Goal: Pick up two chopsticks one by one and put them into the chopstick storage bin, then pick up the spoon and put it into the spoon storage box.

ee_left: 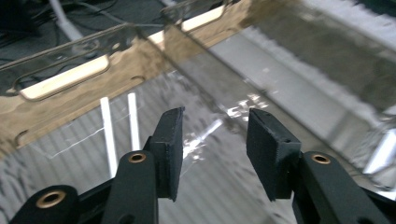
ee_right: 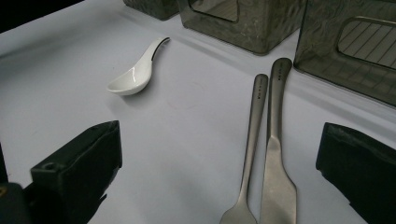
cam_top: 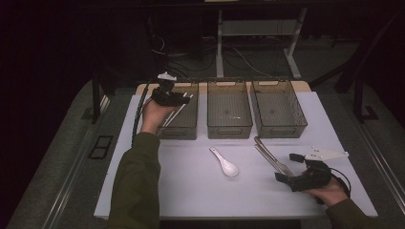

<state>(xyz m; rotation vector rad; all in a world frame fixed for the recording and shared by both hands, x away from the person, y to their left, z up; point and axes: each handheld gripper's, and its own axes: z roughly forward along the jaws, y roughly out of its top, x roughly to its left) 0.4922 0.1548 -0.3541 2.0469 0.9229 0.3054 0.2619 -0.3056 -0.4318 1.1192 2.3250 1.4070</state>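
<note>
My left gripper hovers over the leftmost of three smoky clear bins. Its jaws stand apart with nothing between them. Two white chopsticks lie on that bin's ribbed floor, just left of the jaws, and appear as pale sticks in the high view. My right gripper rests low near the table's front right, jaws wide open. A metal fork and a metal knife lie side by side between those jaws, untouched. A white ceramic spoon lies mid-table, off to the left.
The middle bin and right bin stand in a row behind the cutlery on the white table. Desk legs and cables fill the dark floor beyond the table's far edge.
</note>
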